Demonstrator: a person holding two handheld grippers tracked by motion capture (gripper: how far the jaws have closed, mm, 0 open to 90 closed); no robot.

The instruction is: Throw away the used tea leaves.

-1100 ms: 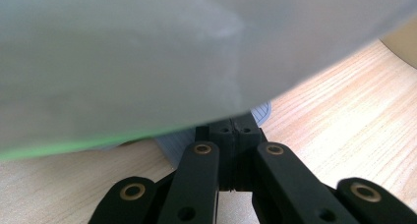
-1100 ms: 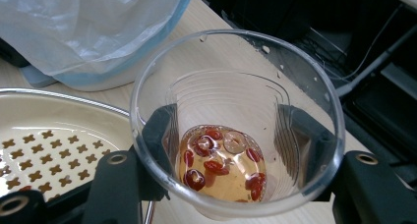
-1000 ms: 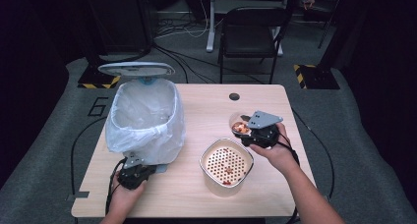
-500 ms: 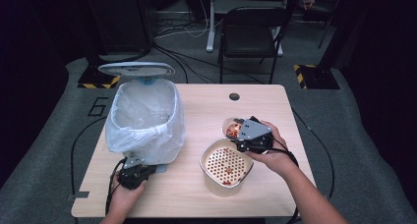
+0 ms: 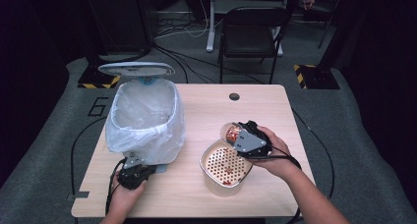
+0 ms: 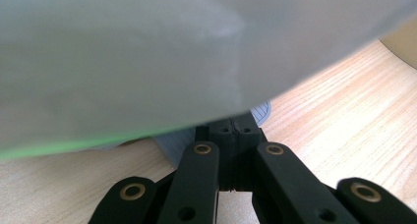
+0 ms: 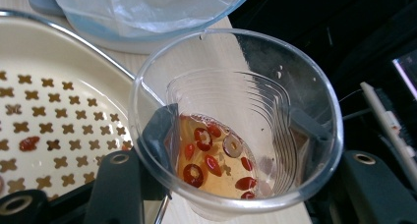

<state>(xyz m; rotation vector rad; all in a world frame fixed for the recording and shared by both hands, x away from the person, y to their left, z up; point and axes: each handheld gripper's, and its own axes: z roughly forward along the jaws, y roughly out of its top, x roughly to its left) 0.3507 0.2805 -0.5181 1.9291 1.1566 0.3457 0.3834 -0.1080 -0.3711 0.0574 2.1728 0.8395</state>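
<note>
Jaws of your right gripper (image 5: 242, 135) were clamped on a clear plastic cup (image 7: 236, 121), one pad on each side of its wall. You held the cup tilted at the centre right of the high view, its mouth over the far rim of the perforated strainer bowl (image 5: 225, 167). Amber liquid with red berries and sliced fruit lay in the cup, and a few red bits sat in the bowl. Your left gripper (image 5: 133, 172), low at the left, had its jaws fully together against the base of the lined bin (image 5: 142, 121).
</note>
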